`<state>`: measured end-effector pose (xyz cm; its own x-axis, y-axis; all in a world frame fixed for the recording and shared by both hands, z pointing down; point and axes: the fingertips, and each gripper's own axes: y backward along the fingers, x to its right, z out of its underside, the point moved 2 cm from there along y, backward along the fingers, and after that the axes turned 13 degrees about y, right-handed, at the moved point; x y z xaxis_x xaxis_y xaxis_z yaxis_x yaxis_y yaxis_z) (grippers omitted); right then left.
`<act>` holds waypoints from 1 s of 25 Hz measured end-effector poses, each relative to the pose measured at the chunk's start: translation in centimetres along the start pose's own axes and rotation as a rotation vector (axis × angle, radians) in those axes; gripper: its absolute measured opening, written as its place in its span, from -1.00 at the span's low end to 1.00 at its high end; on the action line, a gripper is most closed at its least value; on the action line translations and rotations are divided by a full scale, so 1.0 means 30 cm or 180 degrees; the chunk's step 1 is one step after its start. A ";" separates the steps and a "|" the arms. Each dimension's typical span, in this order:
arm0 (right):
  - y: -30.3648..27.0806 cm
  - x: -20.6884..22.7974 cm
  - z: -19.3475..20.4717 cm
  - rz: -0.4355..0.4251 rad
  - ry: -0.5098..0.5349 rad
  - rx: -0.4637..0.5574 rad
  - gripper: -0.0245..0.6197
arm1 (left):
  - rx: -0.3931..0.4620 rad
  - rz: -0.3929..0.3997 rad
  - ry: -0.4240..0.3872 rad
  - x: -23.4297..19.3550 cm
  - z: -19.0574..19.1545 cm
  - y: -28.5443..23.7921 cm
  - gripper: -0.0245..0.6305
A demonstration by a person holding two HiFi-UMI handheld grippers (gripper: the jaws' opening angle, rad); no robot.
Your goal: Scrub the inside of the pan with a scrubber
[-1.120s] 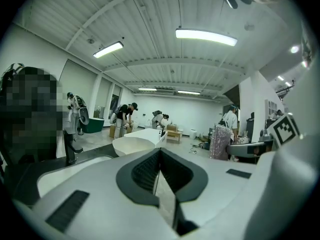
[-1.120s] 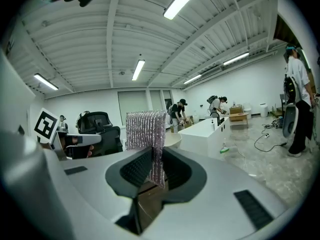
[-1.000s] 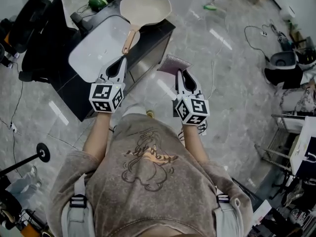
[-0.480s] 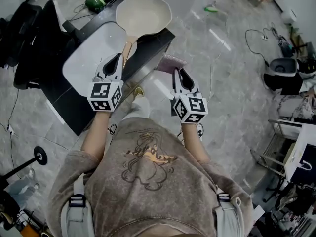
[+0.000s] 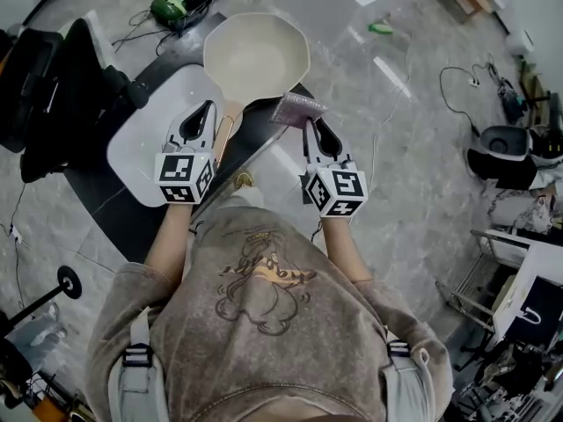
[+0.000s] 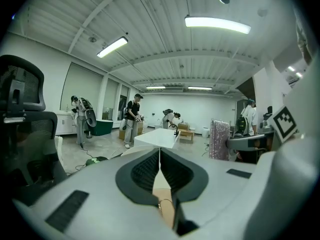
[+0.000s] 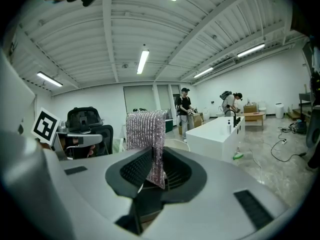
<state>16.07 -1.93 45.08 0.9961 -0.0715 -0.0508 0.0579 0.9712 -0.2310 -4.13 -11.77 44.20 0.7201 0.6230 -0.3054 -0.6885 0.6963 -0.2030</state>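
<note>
Pan [image 5: 257,55]: cream, sitting upper centre of head view on black table [image 5: 259,126], handle pointing down-frame, just right of L gripper tip.
L gripper [image 6: 160,170]: jaws pressing together, nothing btwn them, pan handle showing below.
R gripper [image 7: 156,170]: jaws clamping lower edge of scrubber [image 7: 146,134], pink-silver mesh standing upright above them, near pan's lower-right rim in head view.

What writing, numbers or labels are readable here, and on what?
No text here can be read.
The cube on the left claw and the cube on the right claw: black-and-white square patterns, no letters.
The sweatshirt: a drawing; any lettering is too blurred to read.
</note>
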 end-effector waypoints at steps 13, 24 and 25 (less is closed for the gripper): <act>-0.222 0.068 -0.077 -0.0177 0.0017 -0.0020 -0.68 | -0.0217 -0.0038 0.0056 -0.060 -0.048 -0.178 -0.57; -0.362 0.134 -0.111 -0.0421 0.0041 0.0018 -0.68 | -0.1114 -0.0055 0.0142 -0.061 0.116 -0.296 0.28; -0.370 0.139 -0.113 -0.0436 0.0044 0.0025 -0.68 | -0.1254 -0.0058 0.0115 -0.061 0.150 -0.300 0.29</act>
<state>19.35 -13.78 44.15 0.9779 -0.2067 -0.0327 0.1939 0.9539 -0.2293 1.15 -17.59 50.77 0.7339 0.5940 -0.3294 -0.6609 0.5126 -0.5481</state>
